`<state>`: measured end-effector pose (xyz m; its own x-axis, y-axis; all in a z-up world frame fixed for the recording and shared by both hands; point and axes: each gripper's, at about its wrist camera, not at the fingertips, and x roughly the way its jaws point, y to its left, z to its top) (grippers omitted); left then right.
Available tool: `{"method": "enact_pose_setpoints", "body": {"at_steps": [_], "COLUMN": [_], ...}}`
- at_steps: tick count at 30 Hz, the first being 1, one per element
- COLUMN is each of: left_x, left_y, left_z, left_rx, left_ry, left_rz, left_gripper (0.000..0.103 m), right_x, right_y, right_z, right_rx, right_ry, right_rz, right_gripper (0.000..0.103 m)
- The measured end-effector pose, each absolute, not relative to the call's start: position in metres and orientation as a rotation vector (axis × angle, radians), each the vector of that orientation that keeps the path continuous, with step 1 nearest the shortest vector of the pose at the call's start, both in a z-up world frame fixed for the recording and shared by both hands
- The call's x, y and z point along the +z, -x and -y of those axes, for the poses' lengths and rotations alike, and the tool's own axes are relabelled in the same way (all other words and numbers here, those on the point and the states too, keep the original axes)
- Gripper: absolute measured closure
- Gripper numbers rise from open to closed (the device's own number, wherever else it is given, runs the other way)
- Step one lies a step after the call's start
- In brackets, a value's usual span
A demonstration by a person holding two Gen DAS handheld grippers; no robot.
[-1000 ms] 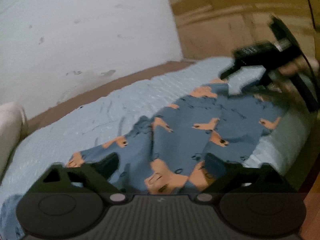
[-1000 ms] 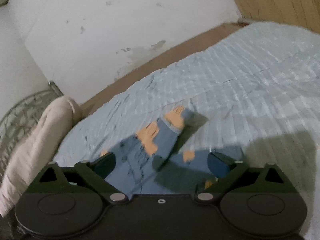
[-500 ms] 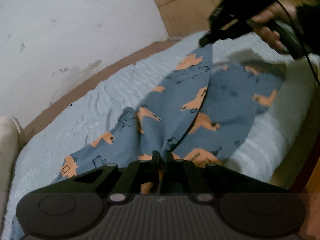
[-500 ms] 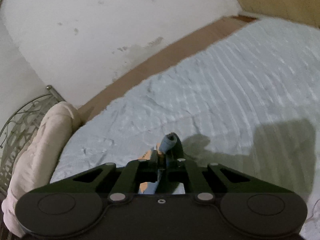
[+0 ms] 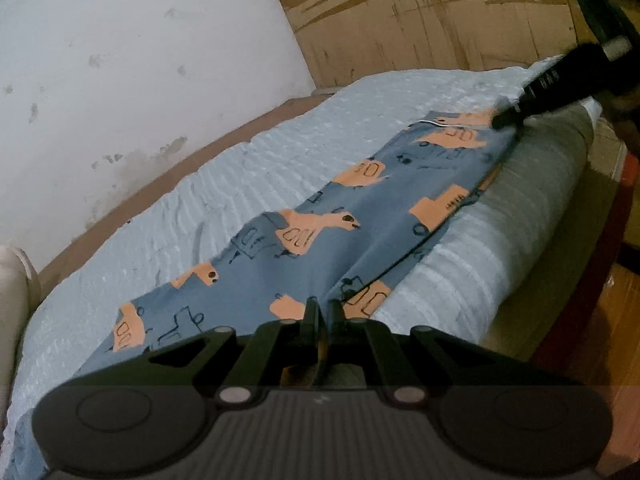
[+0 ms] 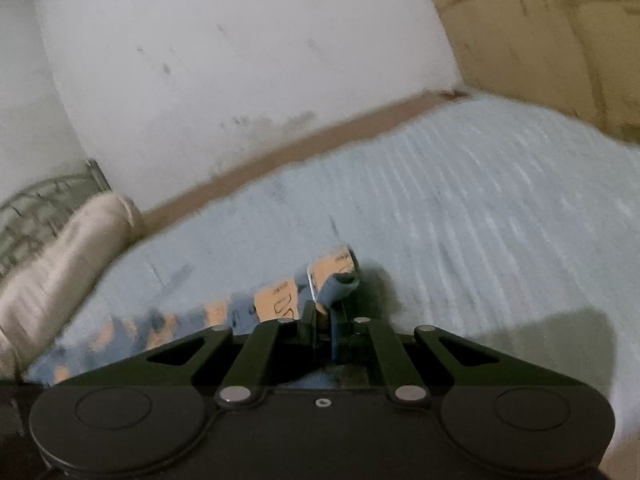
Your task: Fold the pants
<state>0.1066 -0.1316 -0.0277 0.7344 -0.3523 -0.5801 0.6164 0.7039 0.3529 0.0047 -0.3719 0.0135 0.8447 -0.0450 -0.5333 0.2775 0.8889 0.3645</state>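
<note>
Between the left gripper's (image 5: 322, 312) fingers (image 5: 310, 316), pressed together, a fold of the blue pants (image 5: 320, 236) is pinched at the near end of the garment. From that pinch the pants, printed with orange patches and dark line drawings, run long and narrow across the bed (image 5: 240, 176) toward its far corner, close along the bed's right edge. At that far end the right gripper (image 5: 502, 120) reaches in from the right, its black tip touching the cloth. Seen from the right wrist, the right gripper's (image 6: 323, 322) fingers (image 6: 309, 320) are likewise closed on the fabric, with a small curl of cloth (image 6: 334, 276) sticking up just past the tips and the rest of the garment trailing away to the left in blur. A pale blue ribbed cover lies over the bed. Beyond it stand a white wall (image 5: 140, 60) with scuffs and brown cardboard (image 5: 420, 20), and a cream pillow (image 6: 60, 260) leans at the bed's left end.
</note>
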Motion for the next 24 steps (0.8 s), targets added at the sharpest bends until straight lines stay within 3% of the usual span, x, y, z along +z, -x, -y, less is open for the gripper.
{"method": "enact_pose_setpoints", "body": {"at_steps": [5, 9, 11, 12, 13, 15, 19, 24], "left_x": [-0.028, -0.029, -0.027, -0.025, -0.022, -0.014, -0.002, 0.004], "left_y": [-0.108, -0.106, -0.107, -0.107, -0.107, -0.105, -0.107, -0.121], "left_z": [0.133, 0.132, 0.129, 0.127, 0.124, 0.113, 0.074, -0.006], "left_rx": [-0.559, -0.55, -0.53, -0.507, -0.48, -0.44, -0.32, -0.047], "left_ry": [-0.559, -0.525, -0.502, -0.494, -0.48, -0.434, -0.337, -0.3], "left_rz": [-0.507, -0.526, -0.532, -0.53, -0.522, -0.504, -0.484, -0.525], "left_gripper": [0.101, 0.095, 0.079, 0.059, 0.038, 0.022, 0.011, 0.007], "right_x": [-0.004, 0.0, 0.003, 0.003, 0.002, -0.002, -0.01, -0.014], "right_y": [0.002, -0.002, 0.0, 0.001, 0.0, 0.0, -0.001, -0.005], "right_z": [0.367, 0.374, 0.379, 0.383, 0.386, 0.394, 0.396, 0.382], "right_rx": [-0.19, -0.173, -0.199, -0.214, -0.223, -0.223, -0.204, -0.141], "right_ry": [-0.468, -0.462, -0.468, -0.472, -0.479, -0.504, -0.55, -0.54], "right_rz": [-0.546, -0.541, -0.521, -0.518, -0.523, -0.544, -0.549, -0.569], "right_gripper": [0.096, 0.082, 0.058, 0.05, 0.037, 0.033, 0.032, 0.032]}}
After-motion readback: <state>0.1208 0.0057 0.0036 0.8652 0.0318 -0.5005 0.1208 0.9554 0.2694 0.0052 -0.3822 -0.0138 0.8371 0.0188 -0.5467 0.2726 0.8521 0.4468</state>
